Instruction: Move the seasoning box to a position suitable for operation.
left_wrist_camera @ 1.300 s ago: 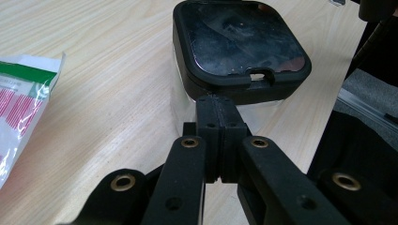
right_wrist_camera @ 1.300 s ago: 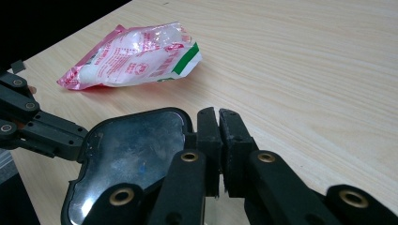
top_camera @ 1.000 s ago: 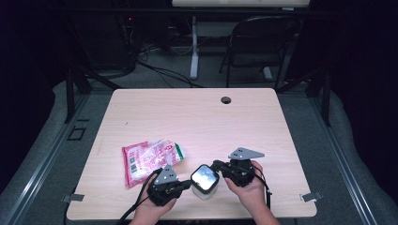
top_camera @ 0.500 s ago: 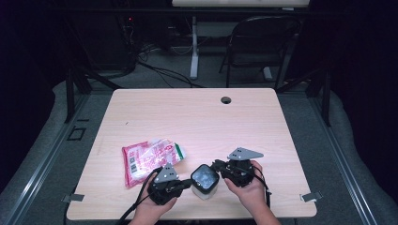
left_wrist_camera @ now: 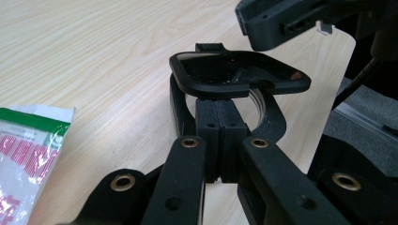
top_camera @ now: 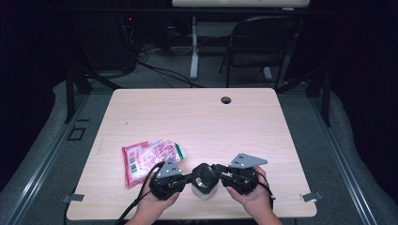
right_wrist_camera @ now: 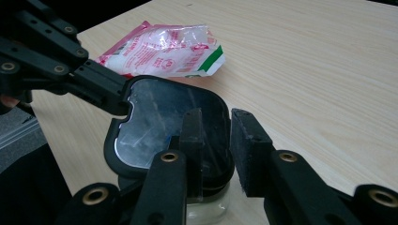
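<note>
A clear jar (top_camera: 202,190) with a black-rimmed, see-through lid (right_wrist_camera: 159,122) stands near the table's front edge between both grippers. My left gripper (top_camera: 190,177) reaches it from the left. Its pads (left_wrist_camera: 220,117) are pressed together at the lid's rim (left_wrist_camera: 234,75), so it is shut on the lid's edge. My right gripper (right_wrist_camera: 218,133) is at the lid's other side. Its jaws have just been opening, and a gap shows between the pads (right_wrist_camera: 246,140), which do not press on the rim. A pink, white and green plastic bag (top_camera: 145,157) lies left of the jar.
The wooden table (top_camera: 197,122) has a round cable hole (top_camera: 226,100) at the back. The bag's green edge (left_wrist_camera: 33,122) lies close beside my left gripper. A dark chair (top_camera: 263,42) and cables stand beyond the table's far edge.
The right gripper's jaws have spread apart at the lid's edge. The lid's top showed bright a second ago and looks dark now. Both hands stay in place.
</note>
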